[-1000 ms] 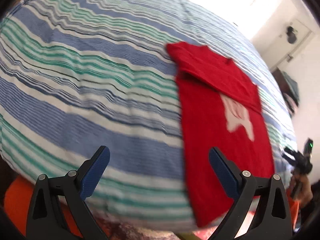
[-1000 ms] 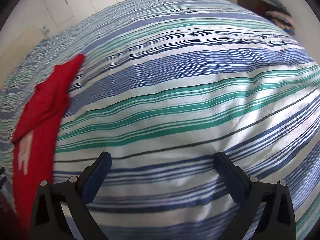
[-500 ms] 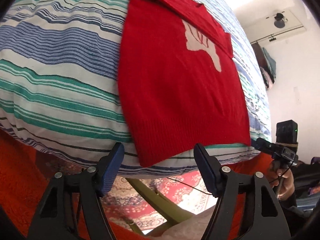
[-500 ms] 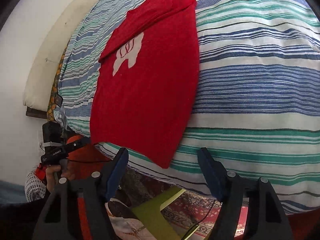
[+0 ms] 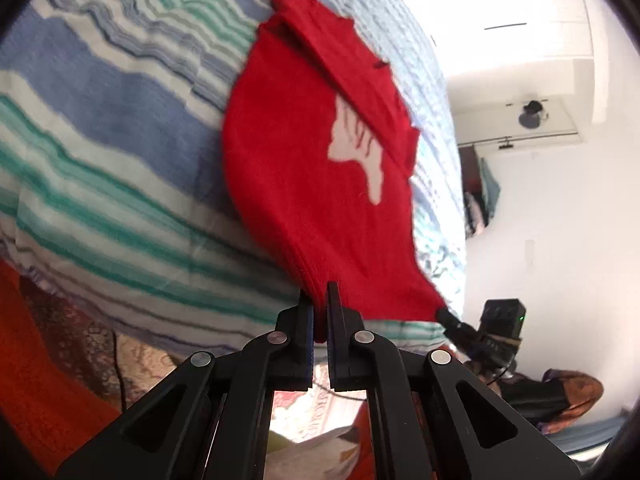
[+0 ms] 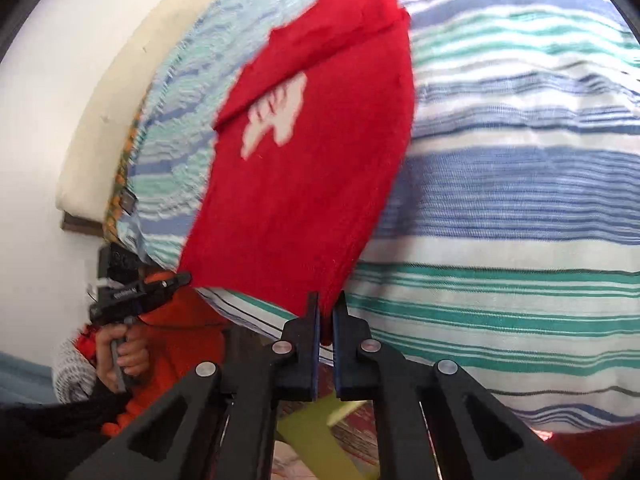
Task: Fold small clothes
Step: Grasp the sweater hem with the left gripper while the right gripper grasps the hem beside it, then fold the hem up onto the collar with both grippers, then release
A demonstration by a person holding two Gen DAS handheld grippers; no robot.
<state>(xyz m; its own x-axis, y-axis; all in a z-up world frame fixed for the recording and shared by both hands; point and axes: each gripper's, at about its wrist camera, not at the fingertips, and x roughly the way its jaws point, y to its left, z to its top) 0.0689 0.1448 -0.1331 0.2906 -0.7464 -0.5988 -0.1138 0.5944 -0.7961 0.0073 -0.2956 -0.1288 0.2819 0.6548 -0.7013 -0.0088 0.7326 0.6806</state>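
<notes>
A small red sweater (image 5: 304,184) with a white motif on its front lies spread on a bed covered in a blue, green and white striped sheet (image 5: 100,128), its hem end reaching the near edge of the mattress and its sleeves folded across the far end. The left hand-held gripper (image 5: 319,312) has its blue-padded fingers pressed together on the left corner of the hem, a bunch of red knit caught between them. The right hand-held gripper (image 6: 326,316) is likewise pinched onto the right corner of the hem, the fabric drawn into a narrow point at its tips. In the right wrist view the person's left hand (image 6: 120,350) grips the handle of the other tool beside the bed edge. Below the mattress edge show a patterned rug (image 5: 132,364) and orange fabric (image 5: 36,384), and a cream headboard (image 6: 120,80) stands at the far side
</notes>
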